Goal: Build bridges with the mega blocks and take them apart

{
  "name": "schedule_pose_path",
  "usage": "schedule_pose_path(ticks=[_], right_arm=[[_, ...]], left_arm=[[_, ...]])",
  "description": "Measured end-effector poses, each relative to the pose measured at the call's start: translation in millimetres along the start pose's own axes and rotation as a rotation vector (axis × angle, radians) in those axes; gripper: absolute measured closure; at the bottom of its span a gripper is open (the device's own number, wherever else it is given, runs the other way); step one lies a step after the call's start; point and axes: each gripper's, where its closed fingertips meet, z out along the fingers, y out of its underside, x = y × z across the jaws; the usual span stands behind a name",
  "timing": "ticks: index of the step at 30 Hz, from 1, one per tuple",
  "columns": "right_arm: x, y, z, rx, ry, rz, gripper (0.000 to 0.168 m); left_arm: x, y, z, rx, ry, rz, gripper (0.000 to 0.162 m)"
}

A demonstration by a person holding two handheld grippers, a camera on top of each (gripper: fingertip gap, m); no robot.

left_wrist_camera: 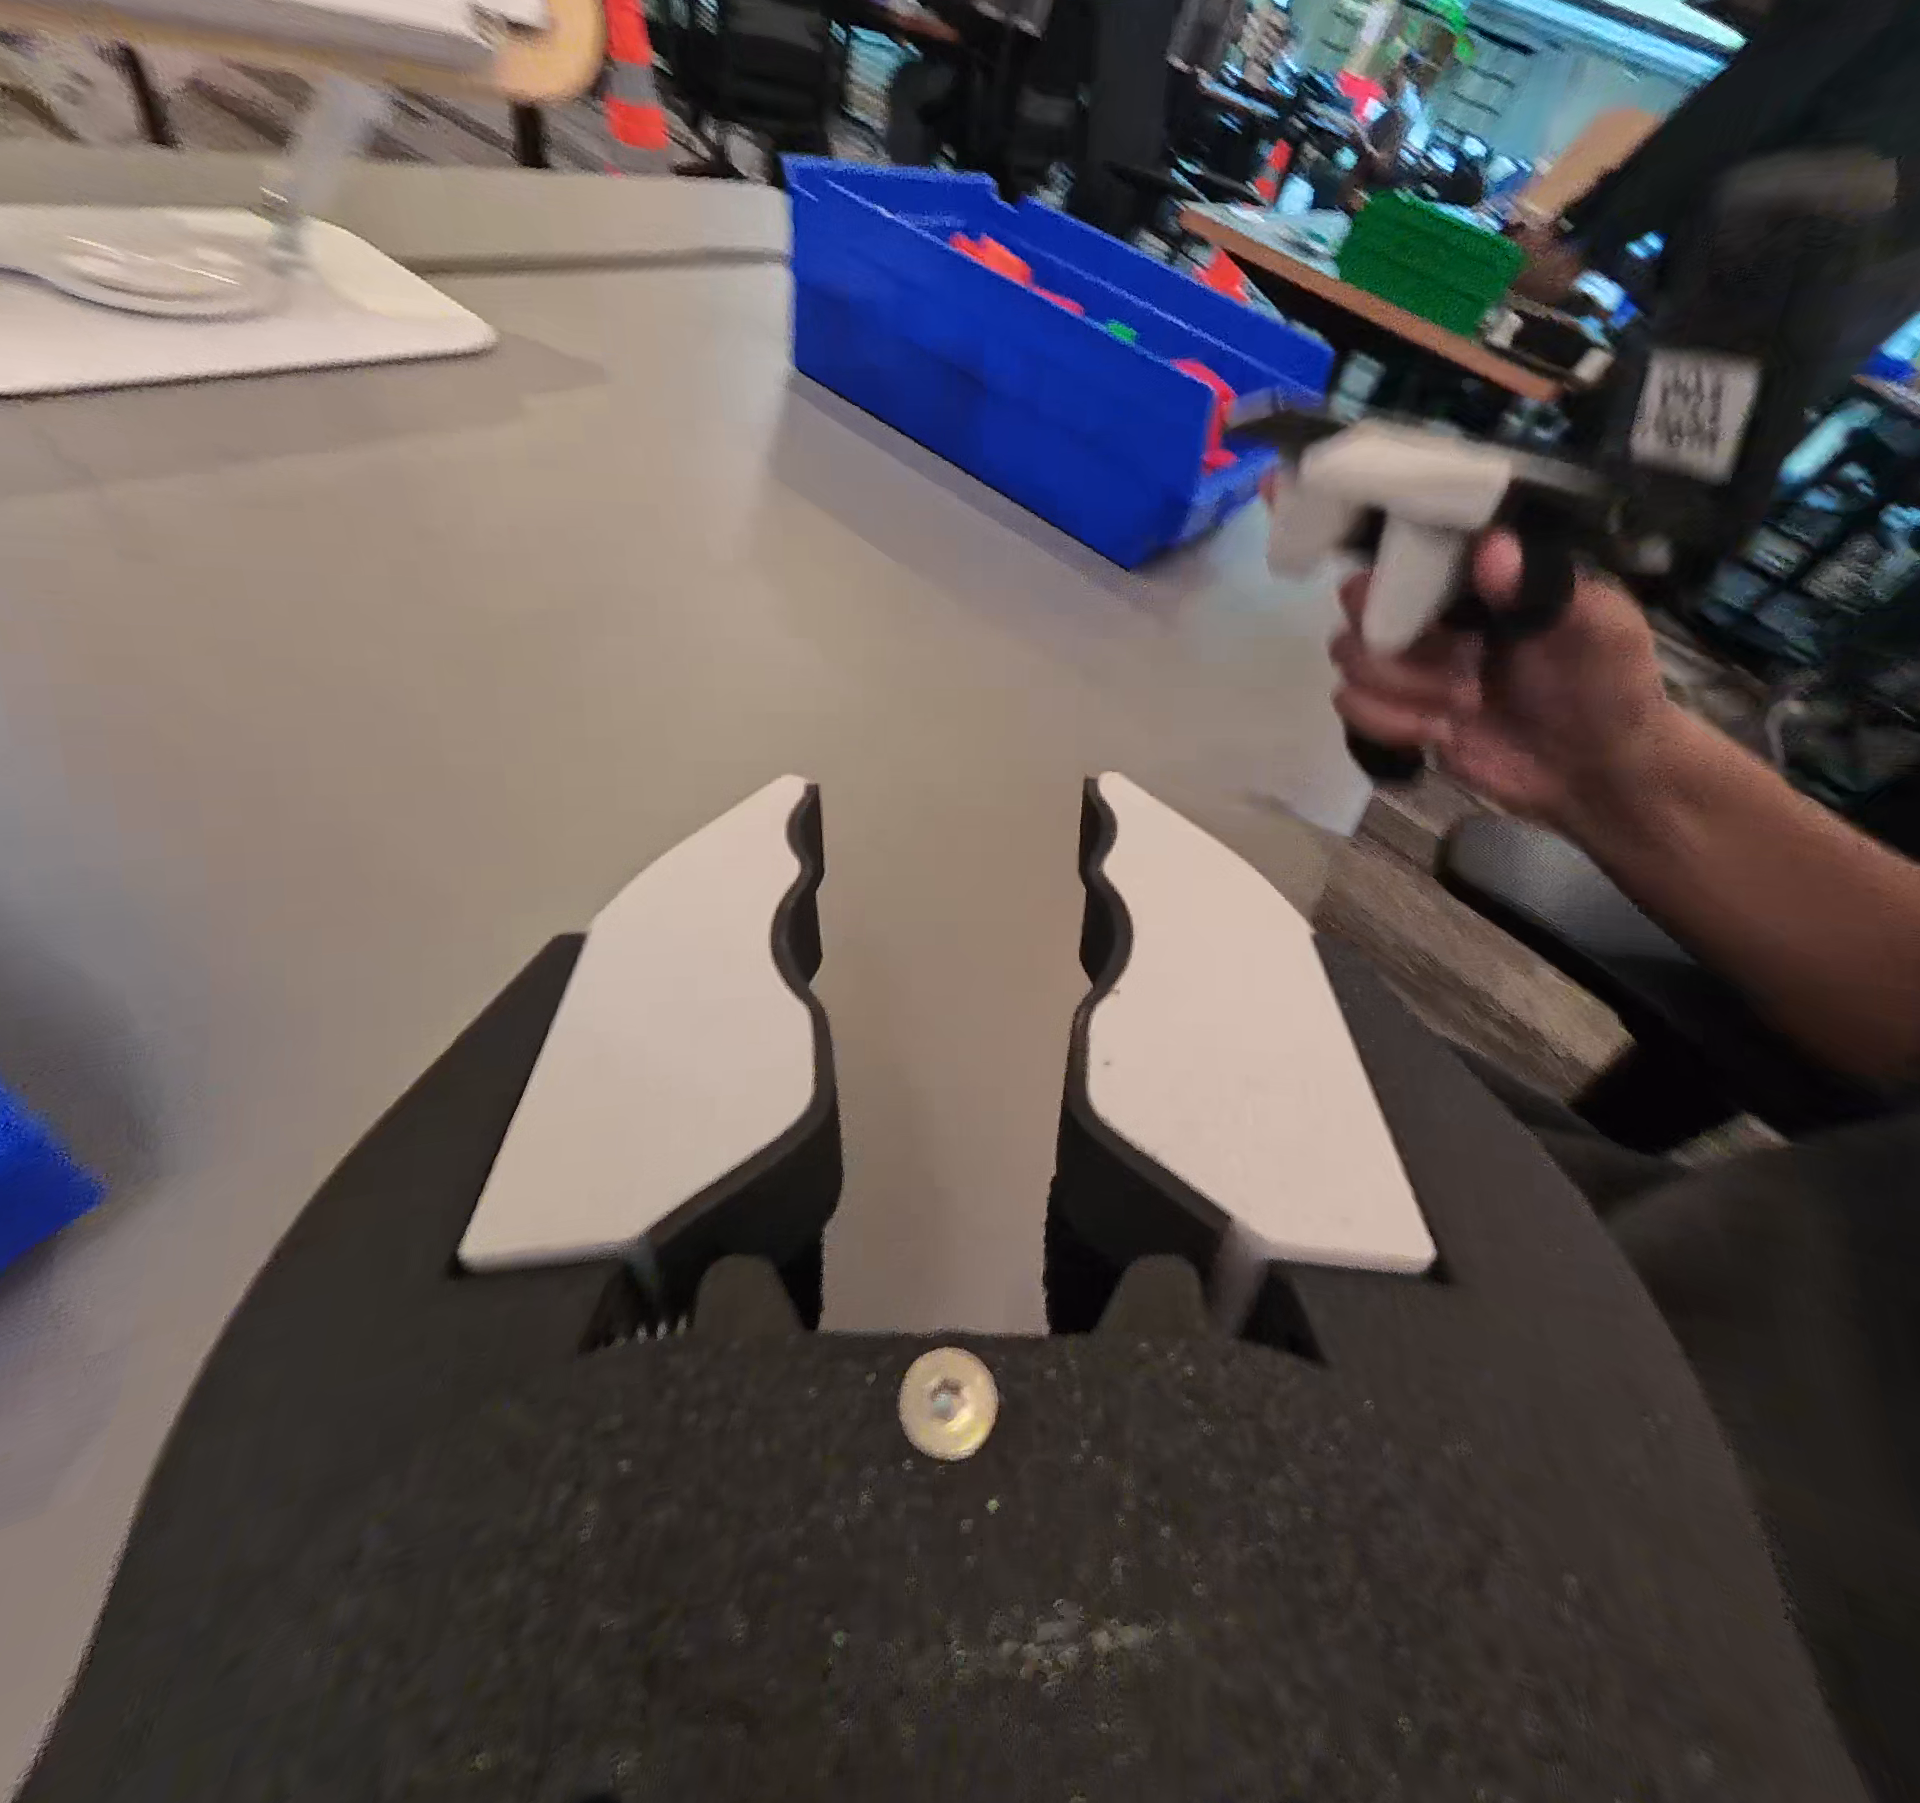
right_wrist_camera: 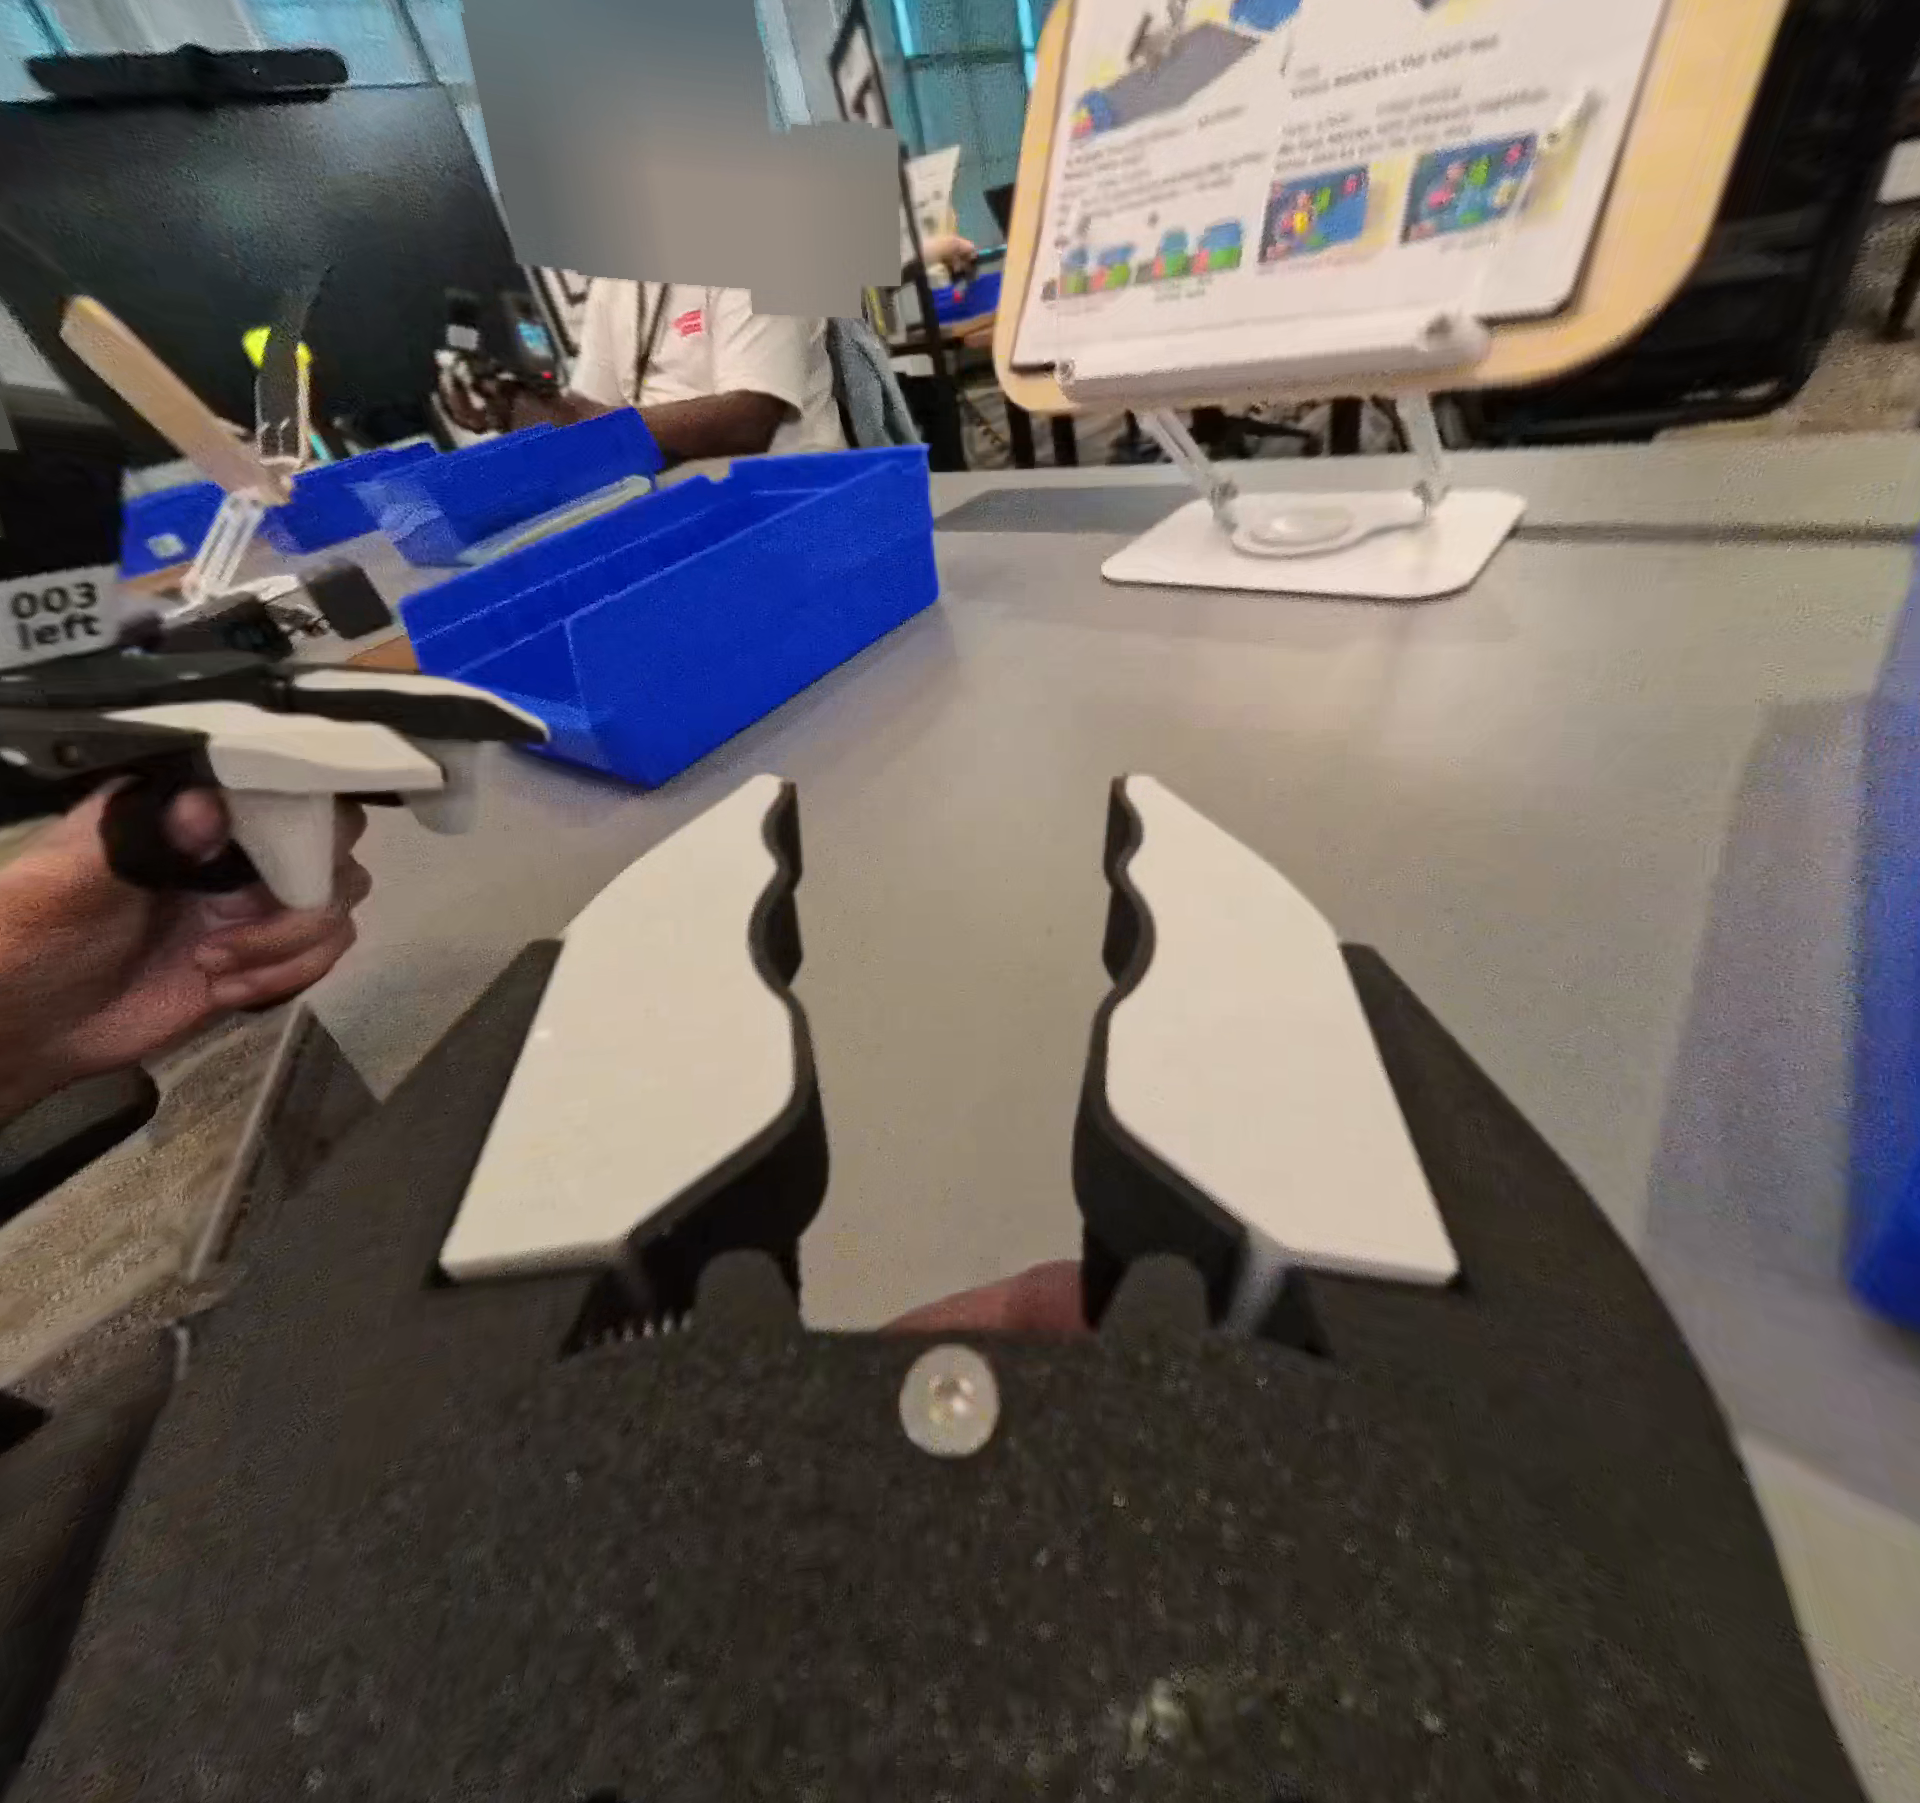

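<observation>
Mega blocks (left_wrist_camera: 1003,262), red plastic, fill a blue bin (left_wrist_camera: 1039,371); left gripper (left_wrist_camera: 951,797) and right gripper (right_wrist_camera: 951,797) gape empty.

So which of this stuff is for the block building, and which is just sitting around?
For the job:
left gripper, open
right gripper, open
blue bin holding red blocks

Just sitting around:
instruction sheet stand
empty blue bin
grey table
</observation>
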Motion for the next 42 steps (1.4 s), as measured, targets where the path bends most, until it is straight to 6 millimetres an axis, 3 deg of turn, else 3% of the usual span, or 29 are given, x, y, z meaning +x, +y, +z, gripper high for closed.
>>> schedule_pose_path(ticks=[2, 4, 7, 9, 19, 22, 24, 27, 31, 35, 38, 41, 42], right_arm=[[-13, 27, 1, -0.02, -0.012, 0.056, 0.112], [-13, 42, 3, -0.073, 0.016, 0.07, 0.11], [-5, 42, -1, -0.12, 0.093, -0.017, 0.11], [3, 44, -4, -0.175, 0.151, -0.054, 0.11], [17, 19, -24, -0.135, 0.201, -0.105, 0.111], [34, 8, -43, -0.093, 0.282, -0.117, 0.112], [50, 2, -64, -0.034, 0.362, -0.109, 0.114], [78, -5, -94, 0.03, 0.474, -0.067, 0.117], [115, -21, -131, 0.117, 0.625, -0.017, 0.12], [157, -22, -172, 0.119, 0.85, -0.129, 0.122], [184, -7, -192, 0.05, 0.959, -0.169, 0.123], [193, 9, -192, 0.026, 0.923, -0.047, 0.121], [194, 12, -191, 0.023, 0.912, -0.02, 0.12]], left_arm=[[-16, -9, -9, 0.056, -0.091, -0.004, 0.116], [-29, -15, -15, 0.101, -0.165, 0.003, 0.118], [-42, -11, -14, 0.084, -0.237, 0.012, 0.103], [-44, 0, -10, 0.035, -0.252, 0.022, 0.103], [-27, 32, 12, -0.112, -0.25, 0.034, 0.101], [-20, 34, 24, -0.121, -0.245, 0.023, 0.099], [-1, 26, 43, -0.102, -0.182, 0.016, 0.099], [38, 10, 92, -0.11, -0.104, 0.09, 0.097], [84, -25, 182, -0.076, -0.072, 0.154, 0.093], [107, -50, 275, -0.057, -0.072, 0.001, 0.089], [111, -54, 325, -0.08, -0.12, -0.052, 0.091], [88, -50, 351, -0.117, -0.28, 0.006, 0.095], [79, -48, 355, -0.132, -0.32, 0.012, 0.105]])
